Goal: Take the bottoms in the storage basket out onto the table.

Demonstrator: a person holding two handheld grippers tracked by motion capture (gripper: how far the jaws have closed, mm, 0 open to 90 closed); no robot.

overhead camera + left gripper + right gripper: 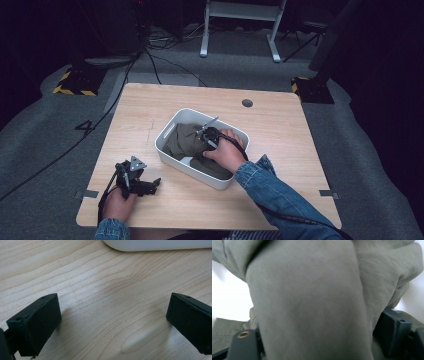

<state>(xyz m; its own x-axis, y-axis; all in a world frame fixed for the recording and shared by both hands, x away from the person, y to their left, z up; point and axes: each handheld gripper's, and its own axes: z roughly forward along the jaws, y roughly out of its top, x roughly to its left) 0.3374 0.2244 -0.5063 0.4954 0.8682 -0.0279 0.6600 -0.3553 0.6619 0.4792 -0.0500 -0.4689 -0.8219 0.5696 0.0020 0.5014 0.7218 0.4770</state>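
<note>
High view: right tool in the bin, jaws wide astride olive cloth.

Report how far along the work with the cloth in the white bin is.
Done: the olive cloth lies bunched inside the white bin, none over the rim. In hand: the right gripper is down in the bin, a thick fold between its jaws; whether the pads press cannot be told. Left: whatever comes next with the cloth. The left gripper rests open on the table.

High view looks down on table; gripper views sit close (both on bin).
</note>
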